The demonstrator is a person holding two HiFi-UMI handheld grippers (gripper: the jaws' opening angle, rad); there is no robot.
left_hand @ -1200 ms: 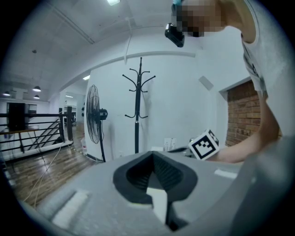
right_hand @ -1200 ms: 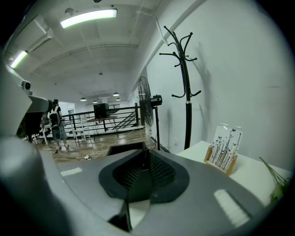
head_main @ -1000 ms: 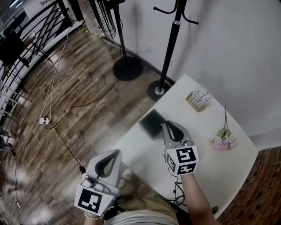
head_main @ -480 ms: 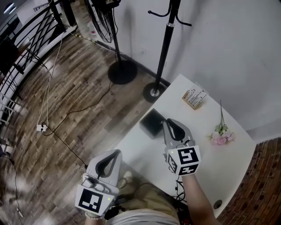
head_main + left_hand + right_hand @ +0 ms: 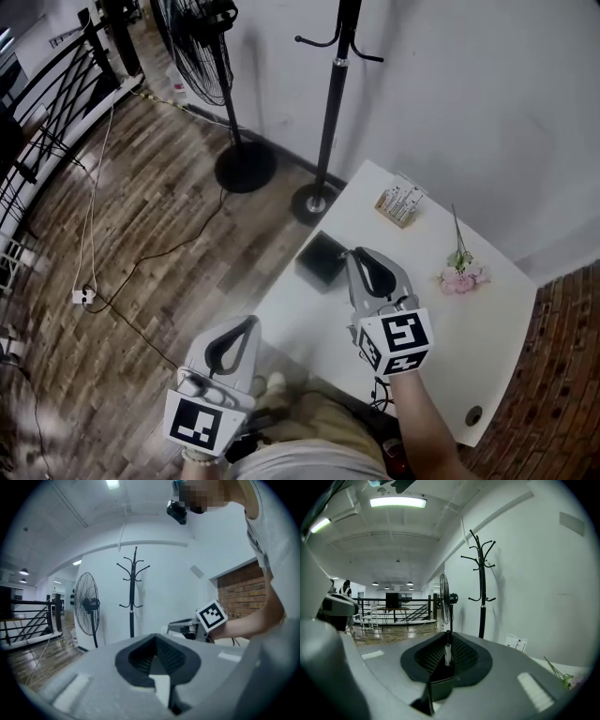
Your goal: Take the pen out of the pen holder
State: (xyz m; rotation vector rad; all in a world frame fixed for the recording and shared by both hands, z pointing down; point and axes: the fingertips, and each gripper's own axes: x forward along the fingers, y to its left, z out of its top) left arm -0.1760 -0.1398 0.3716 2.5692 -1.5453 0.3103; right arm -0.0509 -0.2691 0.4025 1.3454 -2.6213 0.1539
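Right gripper view shows the right hand-held gripper [image 5: 447, 641] clamped on the pen [image 5: 448, 657] in the holder [image 5: 440, 688]; the left hand-held gripper [image 5: 157, 644] is closed, empty. A tilted pull could drag the holder off the counter [image 5: 450, 328] edge.

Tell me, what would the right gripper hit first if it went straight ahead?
Probably the pen, standing upright in the black pen holder just ahead of the right gripper, though the depth is unclear.

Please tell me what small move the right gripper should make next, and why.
Probably lift the right gripper straight up: its jaws look closed on the slim silver-and-black pen, which stands upright in the square black pen holder on the white table.
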